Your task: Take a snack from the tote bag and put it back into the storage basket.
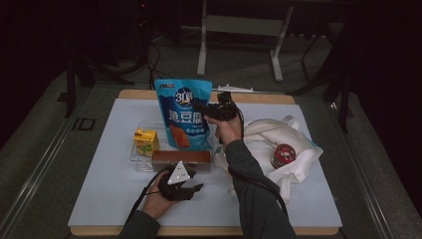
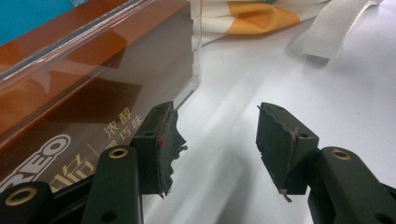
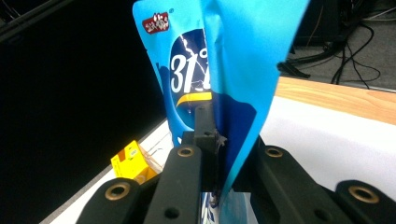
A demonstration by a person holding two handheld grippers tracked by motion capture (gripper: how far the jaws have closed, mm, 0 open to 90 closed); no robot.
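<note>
Blue snack pouch (image 1: 184,113): upright over the clear tray, its right edge pinched; in the right gripper view the pouch (image 3: 224,60) fills the middle, creased where it is gripped.
Right hand-held gripper (image 1: 215,110): clenched on the blue snack pouch, the thin film squeezed between its jaws; seen close up (image 3: 219,144) with the pads pressed together on the film.
Left hand-held gripper (image 1: 191,186): released, jaws apart with nothing between them, low over the desk just in front of the brown box; in its own view (image 2: 217,144) bare white surface shows in the gap.
Brown box (image 1: 180,158): lying along the front of the tray; close up it (image 2: 70,107) sits behind the tray's clear wall, just beside the left jaw.
Clear tray (image 1: 133,155): on the white desk, holding the box and the carton.
Yellow juice carton (image 1: 145,141): at the tray's left end, beside the pouch.
White tote bag (image 1: 298,154): crumpled to the right, well apart from the tray.
Red round tin (image 1: 283,155): resting on the bag.
Desk (image 1: 114,199): white sheet over a wooden top.
</note>
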